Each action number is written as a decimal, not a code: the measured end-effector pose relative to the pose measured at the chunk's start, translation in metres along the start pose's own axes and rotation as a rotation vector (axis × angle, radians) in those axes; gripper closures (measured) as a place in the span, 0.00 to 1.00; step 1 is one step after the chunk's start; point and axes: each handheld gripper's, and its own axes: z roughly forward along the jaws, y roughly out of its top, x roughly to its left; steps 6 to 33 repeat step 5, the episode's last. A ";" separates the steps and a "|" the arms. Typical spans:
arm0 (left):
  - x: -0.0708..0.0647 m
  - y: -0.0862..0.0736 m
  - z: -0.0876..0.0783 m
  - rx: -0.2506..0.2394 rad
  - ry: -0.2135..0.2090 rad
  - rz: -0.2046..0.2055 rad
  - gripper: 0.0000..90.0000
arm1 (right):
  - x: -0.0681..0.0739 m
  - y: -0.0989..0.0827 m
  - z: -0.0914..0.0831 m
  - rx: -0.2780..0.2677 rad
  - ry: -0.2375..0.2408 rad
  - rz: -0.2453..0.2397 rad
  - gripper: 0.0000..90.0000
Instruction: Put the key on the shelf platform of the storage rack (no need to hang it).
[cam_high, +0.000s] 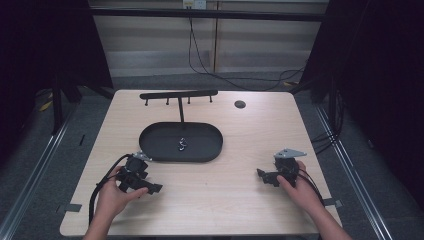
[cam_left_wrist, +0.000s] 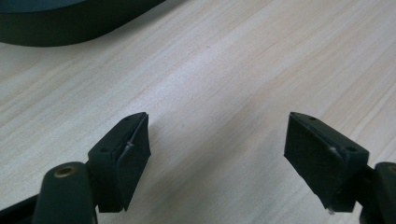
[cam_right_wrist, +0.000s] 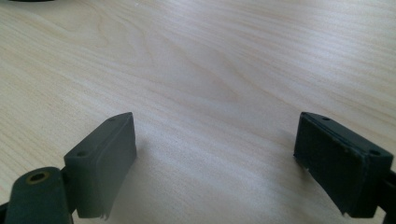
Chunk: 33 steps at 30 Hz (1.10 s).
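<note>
A black oval tray (cam_high: 155, 145) lies at the middle of the wooden table (cam_high: 240, 200), with a small metal object (cam_high: 183, 144) in it. Behind the tray rises a black T-shaped rack (cam_high: 179, 94) with several small hooks. My left gripper (cam_high: 150, 189) rests at the front left, just below the tray's left end, held by a hand; it is open (cam_left_wrist: 217, 154) over bare wood with the tray's edge (cam_left_wrist: 70, 32) at the upper left. My right gripper (cam_high: 262, 176) sits at the front right, held by the other hand, and stands open (cam_right_wrist: 215, 158) with nothing between its jaws.
A small dark round cap (cam_high: 240, 104) lies at the table's back right. Cables (cam_high: 200, 55) hang down the wall behind the table. Metal rails (cam_high: 30, 175) run along the floor on both sides. Tape marks (cam_high: 72, 207) sit at the front corners.
</note>
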 end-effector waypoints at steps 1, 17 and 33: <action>0.000 0.000 0.000 0.000 0.005 0.000 0.25 | 0.000 0.000 0.000 0.000 0.000 0.000 0.14; -0.001 0.000 0.000 -0.014 0.012 0.013 0.25 | 0.000 0.000 0.000 0.000 0.002 -0.001 0.14; -0.001 0.000 0.000 -0.014 0.012 0.013 0.25 | 0.000 0.000 0.000 0.000 0.002 -0.001 0.14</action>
